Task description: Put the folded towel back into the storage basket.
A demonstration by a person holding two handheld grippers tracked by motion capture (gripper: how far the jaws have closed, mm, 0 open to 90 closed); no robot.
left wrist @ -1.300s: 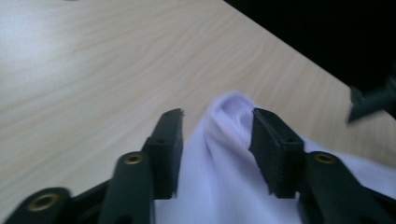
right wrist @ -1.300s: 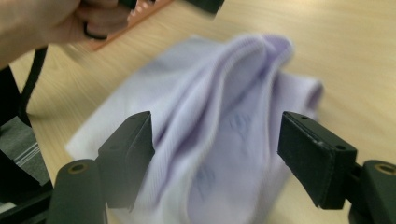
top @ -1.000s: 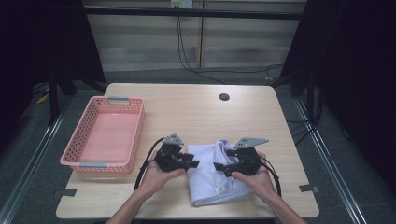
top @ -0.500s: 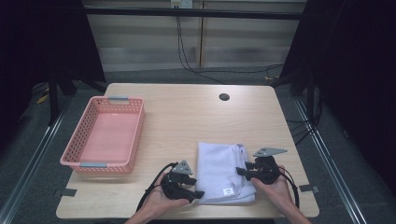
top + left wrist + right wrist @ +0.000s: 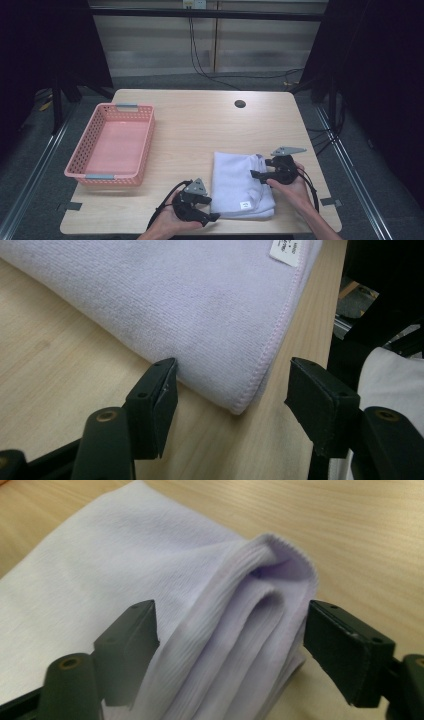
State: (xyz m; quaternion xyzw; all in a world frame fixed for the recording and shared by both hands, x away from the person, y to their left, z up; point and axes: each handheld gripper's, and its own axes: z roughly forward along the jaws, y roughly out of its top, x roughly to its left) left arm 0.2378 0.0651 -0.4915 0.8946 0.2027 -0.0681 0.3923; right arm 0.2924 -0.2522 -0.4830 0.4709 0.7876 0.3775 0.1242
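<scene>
In the high view, a folded pale lilac towel (image 5: 240,186) lies on the near right part of the wooden table (image 5: 200,125). A small white label (image 5: 244,204) sits near its front edge. The left gripper (image 5: 212,209) is at the front left corner of the towel, held by the left hand (image 5: 167,226), and its jaws point to the right. The right gripper (image 5: 255,174) is at the right edge of the towel, near the far corner, held by the right hand (image 5: 292,186); its jaws point to the left, onto the cloth. A pink basket (image 5: 112,145) stands on the left side of the table, well apart from the towel, and nothing lies between them. A dark round hole (image 5: 240,104) is near the far edge of the table.

In the left gripper view, the jaws are spread wide. The corner of the towel (image 5: 200,315) lies between them, on the table (image 5: 50,380). One jaw is just beside the folded edge of the cloth; the other jaw stands apart from it. The label (image 5: 287,250) is at the top, by the hem.

In the right gripper view, the jaws are also spread. The stacked folds of the towel (image 5: 240,645) rise between them, and neither jaw presses the cloth. The table (image 5: 350,530) lies behind the folds
</scene>
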